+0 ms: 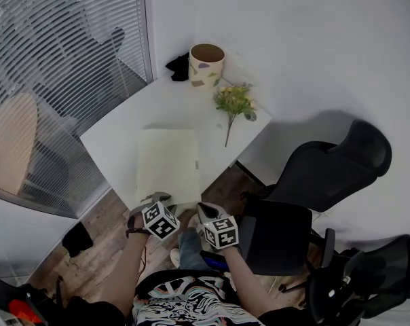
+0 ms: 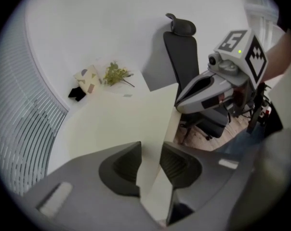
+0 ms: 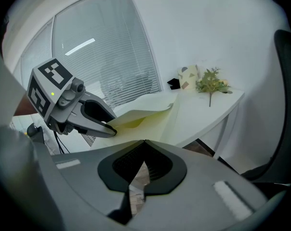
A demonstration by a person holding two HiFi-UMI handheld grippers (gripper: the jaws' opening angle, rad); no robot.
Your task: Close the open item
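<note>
A pale yellow folder [image 1: 168,163] lies on the white table [image 1: 120,133], its near edge at the table's front. In the right gripper view the folder's [image 3: 148,110] top cover stands slightly lifted at the near corner, showing a yellow inside. My left gripper [image 1: 161,197] is at that near edge. In its own view the cover's [image 2: 121,124] edge runs between the jaws of the left gripper [image 2: 151,146], which stand apart without pressing it. My right gripper [image 3: 144,142] hovers off the table's front edge, shut and empty, right of the left gripper [image 3: 109,128].
At the table's far end stand a patterned cup [image 1: 206,63], a small black object [image 1: 179,66] and a sprig of flowers [image 1: 235,103]. A black office chair [image 1: 320,172] stands right of the table. Window blinds [image 1: 56,80] run along the left.
</note>
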